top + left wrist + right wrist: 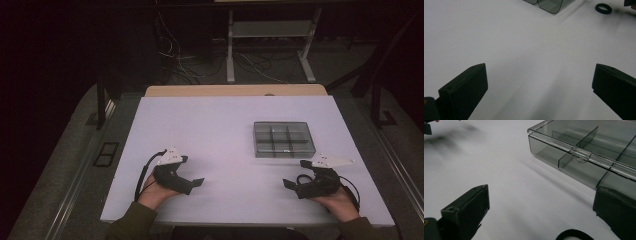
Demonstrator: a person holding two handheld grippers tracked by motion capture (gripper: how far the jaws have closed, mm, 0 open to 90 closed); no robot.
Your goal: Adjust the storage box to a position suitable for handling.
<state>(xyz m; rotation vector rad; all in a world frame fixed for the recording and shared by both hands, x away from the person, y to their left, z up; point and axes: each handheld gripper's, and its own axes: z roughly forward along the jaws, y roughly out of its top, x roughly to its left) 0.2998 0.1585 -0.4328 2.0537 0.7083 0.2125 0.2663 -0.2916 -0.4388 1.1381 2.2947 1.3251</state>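
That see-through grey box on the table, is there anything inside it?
The box is closed, its lid held by a clear front clasp. Through the tinted plastic, dividers split it into compartments, and those in sight look empty. The tint and glare hide the far corners, so small items cannot be ruled out.

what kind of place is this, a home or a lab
Probably a lab or recording workspace: a bare white table, loose cables on the dark carpeted floor behind it, and a metal equipment stand.

You have a matt white table [210, 130] under your hands, smooth and paper-like. The box [584, 157] is glossy, smoky clear plastic, and the black ring [603, 8] looks dull and rubbery.
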